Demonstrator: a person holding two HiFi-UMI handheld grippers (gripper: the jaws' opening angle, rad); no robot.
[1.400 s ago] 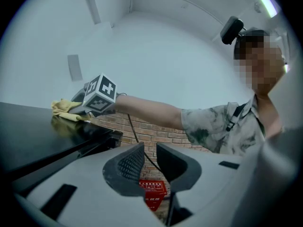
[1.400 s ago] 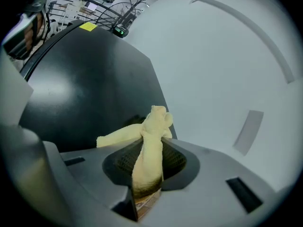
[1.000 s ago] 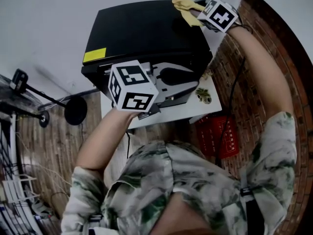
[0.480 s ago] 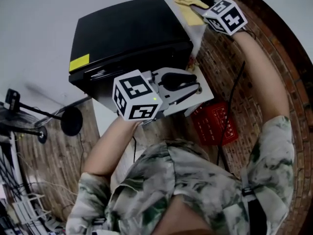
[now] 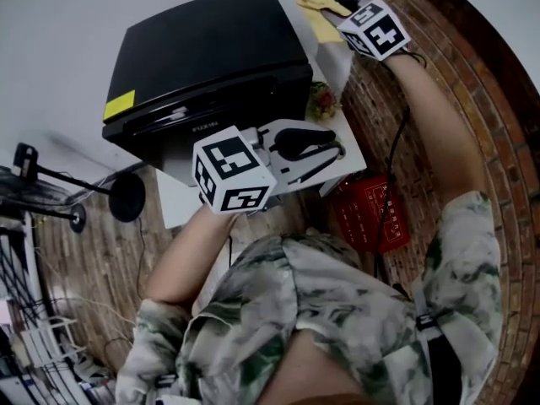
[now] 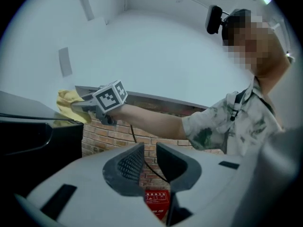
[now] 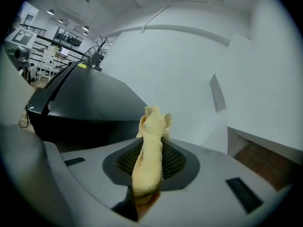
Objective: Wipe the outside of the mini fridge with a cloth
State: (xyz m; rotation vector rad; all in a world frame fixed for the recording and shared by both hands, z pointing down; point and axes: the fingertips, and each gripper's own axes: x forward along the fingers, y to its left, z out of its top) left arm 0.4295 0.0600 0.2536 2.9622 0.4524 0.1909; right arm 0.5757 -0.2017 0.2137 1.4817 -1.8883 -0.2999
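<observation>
Currently, the black box-shaped mini fridge [image 5: 211, 66] stands on a white tabletop [image 5: 353, 163] against a white wall [image 5: 59, 15]. A yellow rectangular sticker [image 5: 119, 105] sits near the front left corner of its top panel.

The right gripper [image 5: 336, 13] is extended at arm's length to the far right corner of the fridge. Its jaws are clamped on a yellow terry cloth [image 7: 150, 145]. The right gripper view shows the cloth pinched between the two ribbed pads, with a crumpled end projecting past the fingertips. In the head view, the free part of the cloth lies at the rear right edge of the top panel. Whether it presses on the surface cannot be confirmed.

The left gripper [image 6: 150, 151] is held low in front of the fridge, above the tabletop and well apart from the cloth. Its jaws stand slightly apart with a narrow gap and hold nothing. Through that gap, the left gripper view shows a red brick surface [image 6: 118, 136] and part of a red plastic crate [image 5: 371, 222]. In the head view, the crate rests on the brick just beside the table's near right corner.

A black stand with a round base [image 5: 126, 194] is positioned to the left of the table. The person wears a patterned short-sleeved shirt [image 5: 337, 310].
</observation>
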